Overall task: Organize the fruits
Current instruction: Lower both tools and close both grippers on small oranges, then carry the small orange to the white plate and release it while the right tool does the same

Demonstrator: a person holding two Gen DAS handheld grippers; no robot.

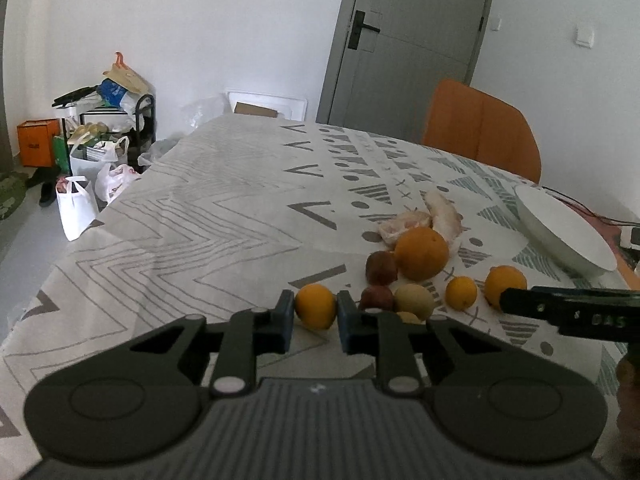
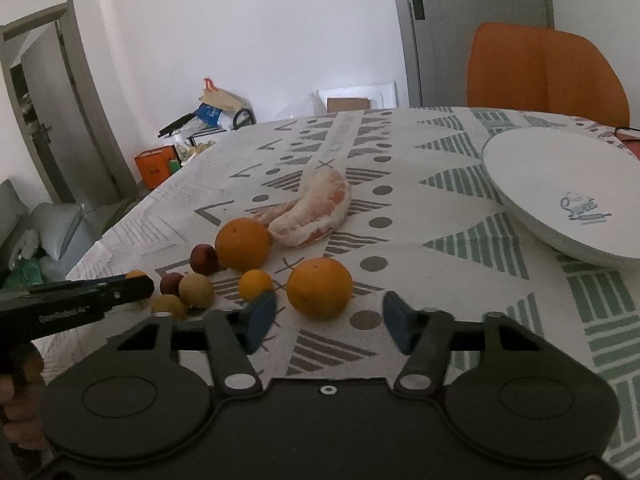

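My left gripper (image 1: 315, 316) is shut on a small orange (image 1: 315, 305), low over the patterned tablecloth. Beside it lie a big orange (image 1: 421, 253), two dark red fruits (image 1: 381, 267), a pale round fruit (image 1: 414, 300), a small orange (image 1: 461, 293) and another orange (image 1: 505, 285). My right gripper (image 2: 328, 322) is open, its blue pads either side of an orange (image 2: 320, 287) without touching it. Peeled pomelo segments (image 2: 316, 210) lie behind the fruits. A white plate (image 2: 568, 192) stands at the right.
An orange chair (image 2: 540, 68) stands at the table's far side. The left gripper's body (image 2: 72, 298) reaches in from the left in the right wrist view. Bags and a cluttered rack (image 1: 100, 136) sit on the floor beyond the table's left edge.
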